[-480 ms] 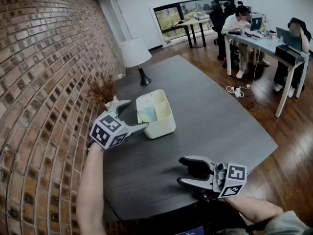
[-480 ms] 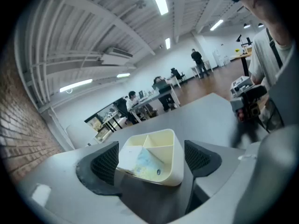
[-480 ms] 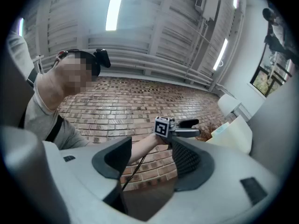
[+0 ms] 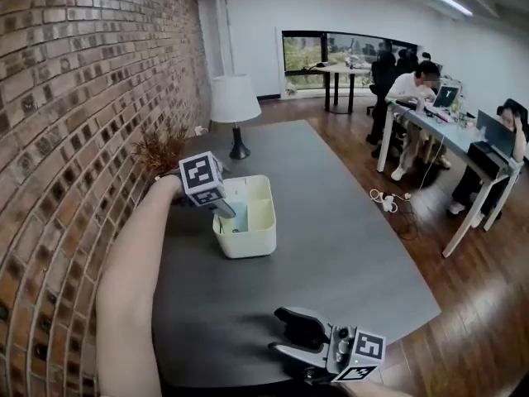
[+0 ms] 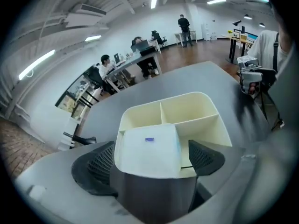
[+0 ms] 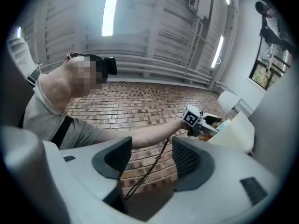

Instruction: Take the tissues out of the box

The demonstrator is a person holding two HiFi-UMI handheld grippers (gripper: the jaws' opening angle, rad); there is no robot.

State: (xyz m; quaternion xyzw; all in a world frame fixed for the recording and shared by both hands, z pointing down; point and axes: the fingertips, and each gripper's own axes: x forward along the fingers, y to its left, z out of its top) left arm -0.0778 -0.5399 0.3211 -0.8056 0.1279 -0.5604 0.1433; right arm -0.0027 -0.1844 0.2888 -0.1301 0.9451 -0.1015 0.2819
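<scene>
As the white tissue pack (image 5: pixel 148 148) is seated centre frame in the cream plastic box (image 5: pixel 201 95), it is straddled, ungripped, by the part-open left hand-held gripper (image 5: pixel 152 155); the right hand-held gripper (image 4: pixel 279 331) is held open and empty, well apart at lower frame.

One left gripper (image 4: pixel 225 208), one right gripper (image 4: pixel 285 332), one cream box (image 4: pixel 258 240), one tissue pack (image 5: pixel 148 149), one lamp (image 4: pixel 234 99), one dark table (image 4: pixel 339 246), one dried plant (image 4: pixel 161 149).

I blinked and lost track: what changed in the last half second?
The left gripper swung from beside the box to above it, jaws now pointing down on either side of the tissue pack, not yet gripping it. The box, the pack and the right gripper, jaws open and empty at the table's near edge, stayed put.
</scene>
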